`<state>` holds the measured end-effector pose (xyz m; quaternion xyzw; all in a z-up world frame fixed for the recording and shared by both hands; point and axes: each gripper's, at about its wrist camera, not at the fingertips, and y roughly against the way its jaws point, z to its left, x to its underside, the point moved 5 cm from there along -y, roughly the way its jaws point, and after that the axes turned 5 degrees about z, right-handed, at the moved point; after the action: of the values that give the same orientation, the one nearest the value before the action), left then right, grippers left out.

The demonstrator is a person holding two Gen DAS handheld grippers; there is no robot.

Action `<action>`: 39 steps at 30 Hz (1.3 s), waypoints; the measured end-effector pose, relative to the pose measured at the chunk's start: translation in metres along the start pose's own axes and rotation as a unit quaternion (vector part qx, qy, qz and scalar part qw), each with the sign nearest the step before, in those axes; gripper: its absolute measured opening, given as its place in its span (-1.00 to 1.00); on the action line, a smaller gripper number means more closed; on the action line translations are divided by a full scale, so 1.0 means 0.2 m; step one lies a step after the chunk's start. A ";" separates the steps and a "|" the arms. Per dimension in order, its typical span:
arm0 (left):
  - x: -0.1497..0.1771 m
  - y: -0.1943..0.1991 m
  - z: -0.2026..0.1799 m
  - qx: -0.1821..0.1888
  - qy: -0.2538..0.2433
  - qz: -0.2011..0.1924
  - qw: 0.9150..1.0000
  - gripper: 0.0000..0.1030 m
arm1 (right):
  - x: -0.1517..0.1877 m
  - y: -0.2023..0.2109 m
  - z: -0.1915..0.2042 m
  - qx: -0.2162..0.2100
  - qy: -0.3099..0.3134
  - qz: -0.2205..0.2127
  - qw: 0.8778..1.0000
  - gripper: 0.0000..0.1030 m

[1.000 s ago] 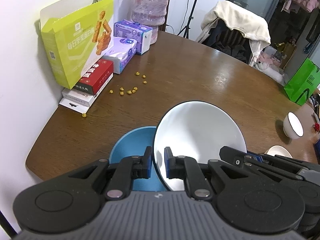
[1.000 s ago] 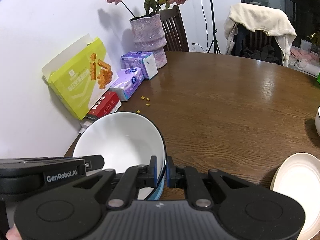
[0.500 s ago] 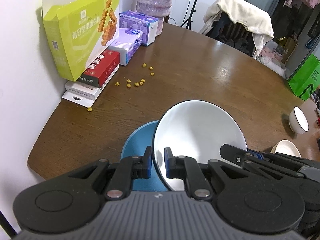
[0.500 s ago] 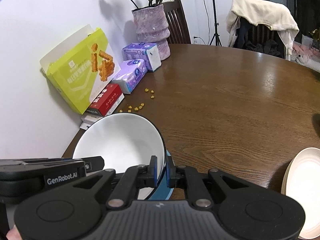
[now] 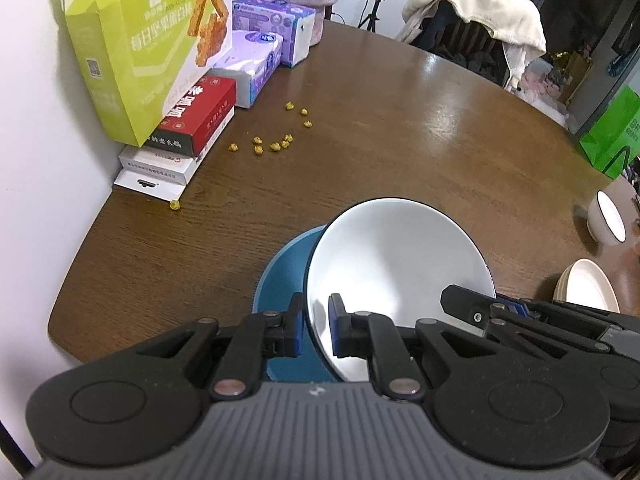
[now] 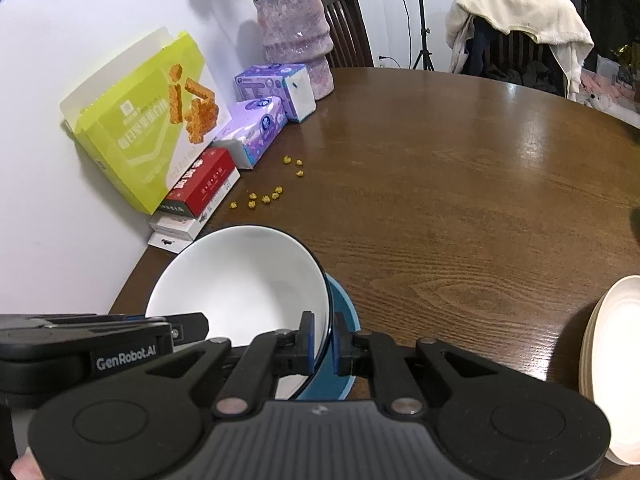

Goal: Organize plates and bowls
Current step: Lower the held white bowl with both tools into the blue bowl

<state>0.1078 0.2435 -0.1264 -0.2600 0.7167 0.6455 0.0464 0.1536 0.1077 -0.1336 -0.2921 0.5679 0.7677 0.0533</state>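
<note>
A large white bowl with a dark rim is held tilted above a blue plate on the wooden table. My left gripper is shut on the bowl's left rim. My right gripper is shut on its right rim. A stack of cream plates sits to the right. A small white bowl stands further right near the table edge.
Against the left wall stand a green carton, red and white boxes, tissue packs and a pink vase. Yellow crumbs lie on the table. A chair with a cream cloth stands behind.
Both grippers have carried the white bowl forward and leftward, closer to the boxes and the wall. The grip on the bowl is unchanged.
</note>
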 end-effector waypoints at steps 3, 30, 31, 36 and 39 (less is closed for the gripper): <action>0.00 -0.03 0.01 0.001 -0.005 0.007 1.000 -0.76 | 0.00 -0.03 0.00 0.003 -0.004 0.004 1.000 -0.83; 0.02 -0.22 0.04 0.006 -0.049 0.056 0.997 -0.76 | 0.03 -0.22 0.00 0.015 -0.006 0.049 0.999 -0.83; 0.02 -0.22 0.04 0.006 -0.051 0.058 0.997 -0.76 | 0.03 -0.22 0.00 0.016 -0.005 0.051 0.999 -0.83; 0.02 -0.25 0.04 0.004 -0.060 0.064 0.996 -0.75 | 0.03 -0.25 0.00 0.017 -0.004 0.058 0.998 -0.83; 0.02 -0.26 0.04 0.004 -0.063 0.069 0.996 -0.76 | 0.03 -0.26 -0.01 0.018 -0.001 0.063 0.998 -0.83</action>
<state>0.1254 0.2484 -0.1757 -0.1690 0.7308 0.6596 0.0476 0.1708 0.1233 -0.1808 -0.2543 0.5988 0.7594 0.0108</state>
